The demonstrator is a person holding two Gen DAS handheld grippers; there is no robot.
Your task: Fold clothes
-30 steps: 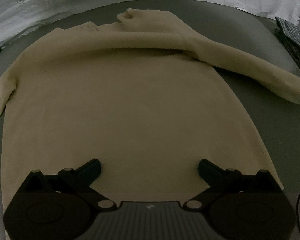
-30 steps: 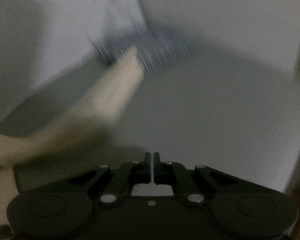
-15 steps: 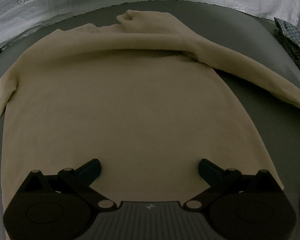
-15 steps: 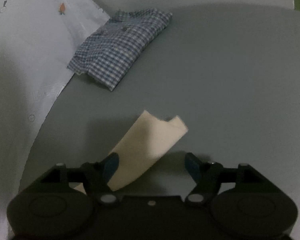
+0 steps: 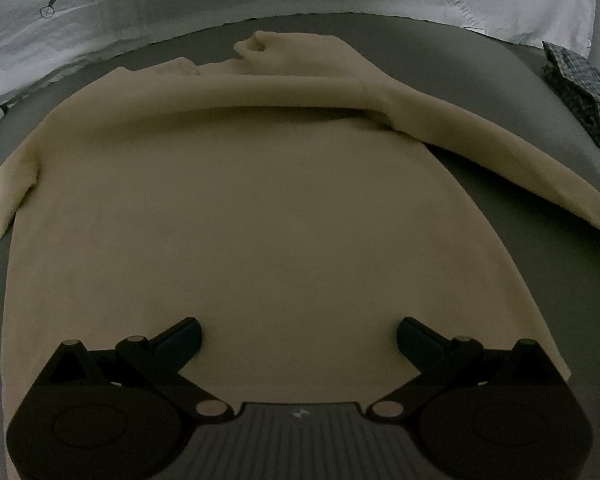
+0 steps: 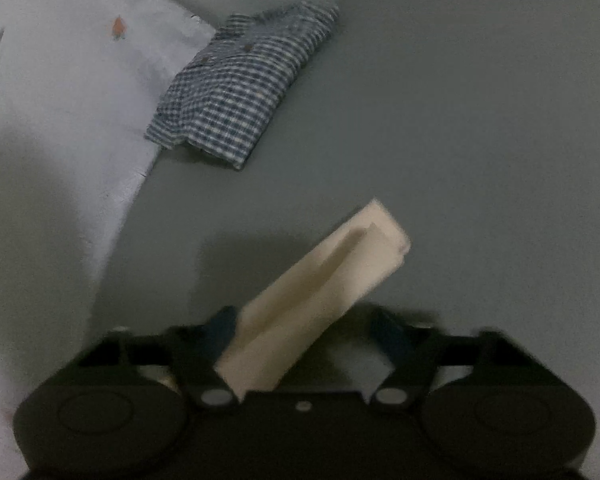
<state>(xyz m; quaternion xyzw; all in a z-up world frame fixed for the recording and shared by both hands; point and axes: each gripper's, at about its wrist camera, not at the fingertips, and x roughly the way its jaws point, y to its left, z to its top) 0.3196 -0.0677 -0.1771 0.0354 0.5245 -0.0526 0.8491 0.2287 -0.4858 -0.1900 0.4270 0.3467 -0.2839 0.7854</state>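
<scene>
1. A cream sweater is laid flat on a grey table, with its collar at the far side.
2. The left gripper is held over the bottom edge of the sweater. Its jaws are spread wide and nothing is pinched.
3. The cuff of the right sleeve lies between the jaws of the right gripper, which are closing. It is not yet squeezed.
4. The cuff should be pinched well in from its end, so the thick, soft cloth is not dropped.
5. The sleeve should then be carried over onto the body and laid flat.
6. A folded checked shirt is seen farther off, thin and crisp.
</scene>
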